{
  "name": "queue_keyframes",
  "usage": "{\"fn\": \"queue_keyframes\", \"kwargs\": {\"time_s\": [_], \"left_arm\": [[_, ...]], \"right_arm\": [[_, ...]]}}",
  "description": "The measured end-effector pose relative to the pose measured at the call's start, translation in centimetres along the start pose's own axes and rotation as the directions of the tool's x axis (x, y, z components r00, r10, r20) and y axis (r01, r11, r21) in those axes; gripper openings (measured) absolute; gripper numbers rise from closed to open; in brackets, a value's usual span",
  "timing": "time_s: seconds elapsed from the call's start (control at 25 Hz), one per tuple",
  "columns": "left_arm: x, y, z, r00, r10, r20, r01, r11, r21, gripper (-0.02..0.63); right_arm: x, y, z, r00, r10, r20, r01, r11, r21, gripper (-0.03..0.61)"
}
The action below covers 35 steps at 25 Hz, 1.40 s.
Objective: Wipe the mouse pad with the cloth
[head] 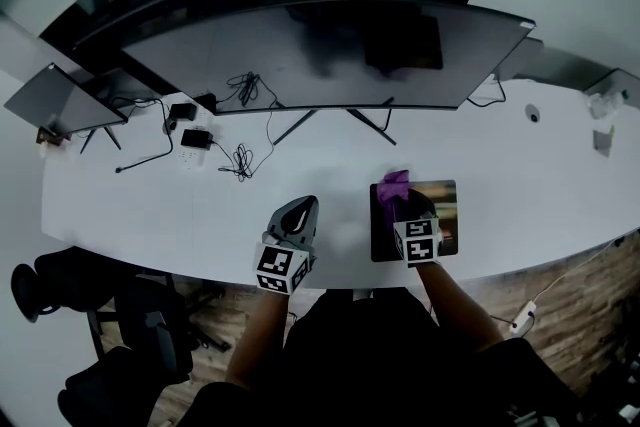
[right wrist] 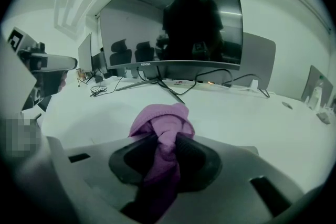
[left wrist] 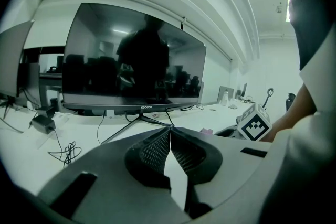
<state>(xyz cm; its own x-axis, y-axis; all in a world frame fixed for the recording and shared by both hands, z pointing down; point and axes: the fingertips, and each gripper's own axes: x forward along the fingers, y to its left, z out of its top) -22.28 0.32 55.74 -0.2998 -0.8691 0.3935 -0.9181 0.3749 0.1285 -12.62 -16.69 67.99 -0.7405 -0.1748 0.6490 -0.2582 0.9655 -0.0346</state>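
Observation:
A dark mouse pad (head: 440, 198) lies on the white desk near its front edge, right of centre. My right gripper (head: 402, 198) hovers over the pad's left part, shut on a bunched purple cloth (head: 394, 186) (right wrist: 164, 124) that sticks out past the jaws. In the right gripper view the cloth fills the gap between the pads, and the mouse pad is hidden below. My left gripper (head: 298, 217) (left wrist: 170, 136) is over bare desk left of the pad, its jaws shut with nothing between them.
A wide curved monitor (head: 320, 50) on a splayed stand (head: 330, 120) spans the back of the desk (head: 150, 205). Cables and adapters (head: 215, 147) lie at the left rear, by a second screen (head: 55, 97). Small objects (head: 603, 120) sit far right. Office chairs (head: 110, 325) stand lower left.

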Motion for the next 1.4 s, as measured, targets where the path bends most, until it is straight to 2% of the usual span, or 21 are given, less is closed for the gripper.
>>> {"fn": "queue_keyframes", "kwargs": {"time_s": [0.4,0.68,1.4], "left_arm": [[1.5,-1.4,-0.6,1.0,-0.012,-0.019,0.012,1.0,-0.001,0.021],[1.8,-3.0,-0.6,0.999,-0.03,-0.038,0.031,0.999,0.025,0.021],[2.7,-5.6,-1.3,0.996,-0.069,-0.065,0.071,0.997,0.034,0.021]], "right_arm": [[-1.1,-2.6,-0.4,0.999,-0.031,-0.004,0.031,0.999,-0.022,0.112],[-2.0,-5.0,-1.3,0.999,-0.046,-0.009,0.046,0.999,-0.016,0.11],[-4.0,-11.2,-2.9,0.986,-0.164,-0.03,0.164,0.986,0.004,0.111]]}}
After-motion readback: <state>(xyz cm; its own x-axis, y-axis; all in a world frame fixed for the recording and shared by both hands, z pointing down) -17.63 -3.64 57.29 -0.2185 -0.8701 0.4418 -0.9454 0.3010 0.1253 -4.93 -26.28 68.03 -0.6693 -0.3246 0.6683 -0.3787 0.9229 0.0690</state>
